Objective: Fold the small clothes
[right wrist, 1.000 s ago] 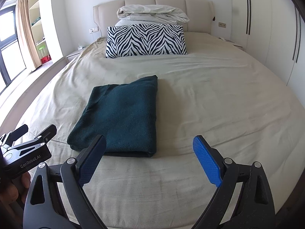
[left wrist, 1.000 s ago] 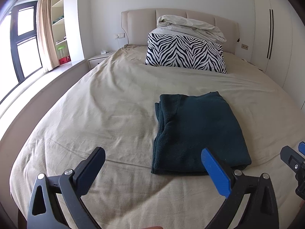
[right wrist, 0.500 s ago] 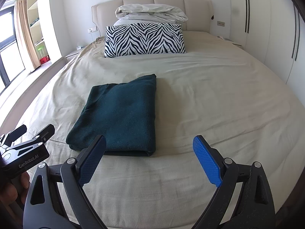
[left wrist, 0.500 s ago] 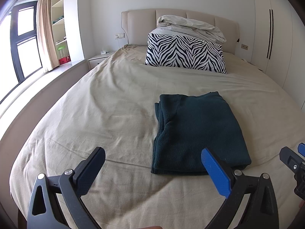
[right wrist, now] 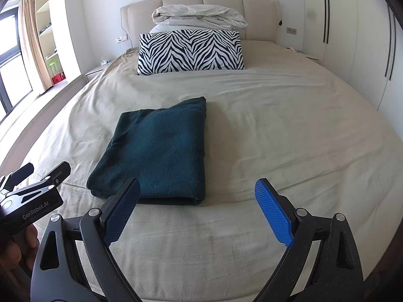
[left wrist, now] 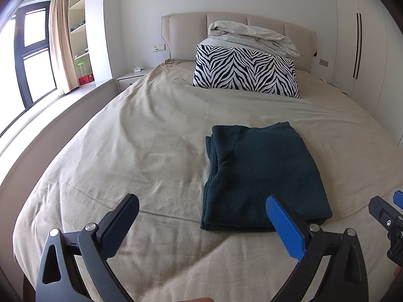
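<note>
Black 2-finger grippers with blue pads

The left gripper has black skeletal arms with triangular cut-outs, silver pivot screws and ribbed pads: a dark navy one at 9 o'clock, a bright blue pad at 3 o'clock. The right gripper matches it, with 2 silver screws per side. In the right wrist view, at 9 o'clock, the left gripper's black body bears white "GenRobot.AI" lettering, with the fingers of a hand around its handle.
</note>
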The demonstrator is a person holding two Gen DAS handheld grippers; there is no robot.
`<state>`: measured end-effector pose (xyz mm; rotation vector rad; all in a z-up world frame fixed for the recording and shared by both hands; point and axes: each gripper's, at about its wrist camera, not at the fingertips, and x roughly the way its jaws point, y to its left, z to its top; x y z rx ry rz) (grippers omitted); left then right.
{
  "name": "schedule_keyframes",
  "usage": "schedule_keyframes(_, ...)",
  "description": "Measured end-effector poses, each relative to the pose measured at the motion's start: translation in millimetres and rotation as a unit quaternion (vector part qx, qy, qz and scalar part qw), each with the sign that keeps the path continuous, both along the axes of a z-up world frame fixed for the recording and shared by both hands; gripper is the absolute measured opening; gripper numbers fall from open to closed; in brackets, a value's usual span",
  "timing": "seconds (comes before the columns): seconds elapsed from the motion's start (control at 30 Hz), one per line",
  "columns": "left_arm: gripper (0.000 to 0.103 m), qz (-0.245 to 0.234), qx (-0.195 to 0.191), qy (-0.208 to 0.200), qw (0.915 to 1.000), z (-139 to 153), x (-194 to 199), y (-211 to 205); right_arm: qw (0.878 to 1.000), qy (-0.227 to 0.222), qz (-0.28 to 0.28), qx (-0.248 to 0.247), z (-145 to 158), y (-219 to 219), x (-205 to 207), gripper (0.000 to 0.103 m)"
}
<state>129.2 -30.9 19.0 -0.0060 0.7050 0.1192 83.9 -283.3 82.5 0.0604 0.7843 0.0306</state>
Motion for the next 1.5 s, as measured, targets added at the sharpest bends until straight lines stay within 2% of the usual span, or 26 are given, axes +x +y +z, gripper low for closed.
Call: schedule_keyframes(1.5,0.103,0.003,0.000,-0.002,1.0000,2.4,-1.8,-0.7,1.000,0.001,0.000,-0.001,-0.3,-1.9,-0.2,0.093)
